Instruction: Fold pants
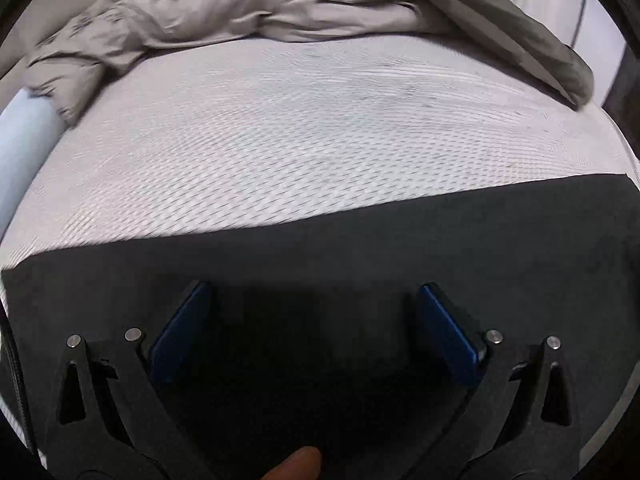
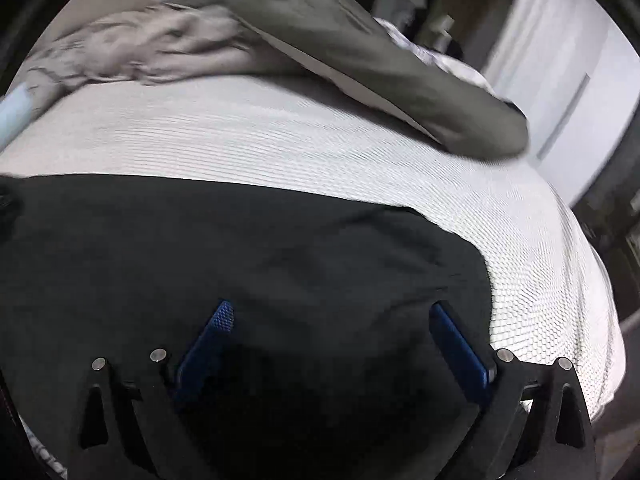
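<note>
Hovering low over the black pants, both tools are poised with nothing gripped. The left tool has its blue pads spread wide apart, dark cloth visible in the gap between them; the right tool is likewise spread, empty, above the same garment.

Step in hand, as judged: between grasps, lining up for a fold or a smoothing pass. Next move calls for each tool to drop onto an edge of the cloth, close on a single clean layer, then lift and carry together so the fold lands square.

Pants lie flat along the near edge of the bed, on a white textured mattress. Far edge runs fairly straight in the left wrist view. In the right wrist view the right end curves off with faint creases near it; whether that is waist or hem, cannot tell. Fabric matte, thin-looking, likely limp.

Far side: rumpled beige bedding and a grey pillow, well apart from the pants. A fingertip shows at bottom.
</note>
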`<action>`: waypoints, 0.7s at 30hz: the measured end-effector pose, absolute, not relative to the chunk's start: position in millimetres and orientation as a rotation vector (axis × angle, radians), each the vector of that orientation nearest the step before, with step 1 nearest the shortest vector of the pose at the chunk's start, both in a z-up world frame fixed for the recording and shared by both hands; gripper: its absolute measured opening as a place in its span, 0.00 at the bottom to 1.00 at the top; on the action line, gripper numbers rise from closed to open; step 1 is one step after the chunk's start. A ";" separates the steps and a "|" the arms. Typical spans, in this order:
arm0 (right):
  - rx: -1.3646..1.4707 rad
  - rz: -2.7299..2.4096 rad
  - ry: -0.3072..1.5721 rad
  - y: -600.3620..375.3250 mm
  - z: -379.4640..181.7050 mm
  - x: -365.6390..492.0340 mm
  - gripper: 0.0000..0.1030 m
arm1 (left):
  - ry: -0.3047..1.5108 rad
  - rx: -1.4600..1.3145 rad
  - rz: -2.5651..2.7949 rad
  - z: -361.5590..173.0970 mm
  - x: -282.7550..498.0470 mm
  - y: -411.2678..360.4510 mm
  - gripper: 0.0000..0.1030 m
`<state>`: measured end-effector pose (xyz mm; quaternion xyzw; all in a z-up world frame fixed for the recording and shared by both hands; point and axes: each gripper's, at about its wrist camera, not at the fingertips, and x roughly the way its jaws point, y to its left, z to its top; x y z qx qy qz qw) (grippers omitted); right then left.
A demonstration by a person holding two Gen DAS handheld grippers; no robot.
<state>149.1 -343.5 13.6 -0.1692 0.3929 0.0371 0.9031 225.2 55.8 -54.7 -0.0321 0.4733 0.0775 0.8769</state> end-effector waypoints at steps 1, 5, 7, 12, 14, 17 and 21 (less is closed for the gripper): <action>-0.338 0.120 0.806 -335.8 15.8 139.0 0.97 | 0.995 -0.071 0.172 -55.3 217.7 67.8 0.99; -0.318 0.284 0.834 -302.4 1.7 109.7 0.97 | 1.007 -0.016 0.255 -61.6 183.7 114.7 1.00; -0.325 0.280 0.863 -302.4 -17.5 98.8 0.97 | 1.005 -0.041 0.251 -60.0 172.1 138.4 1.00; -0.264 0.077 0.864 -346.8 -31.6 85.6 0.99 | 0.975 -0.123 0.348 -48.2 119.6 189.7 1.00; -0.223 0.029 0.850 -357.2 -21.8 77.8 0.99 | 0.951 -0.136 0.354 -43.3 107.1 200.1 0.99; -0.214 0.098 0.825 -336.0 -5.9 61.7 0.99 | 0.916 -0.120 0.302 -30.2 83.5 174.2 0.99; -0.252 0.248 0.811 -270.3 -3.4 50.3 0.99 | 0.897 -0.084 0.140 -23.3 79.3 105.2 0.99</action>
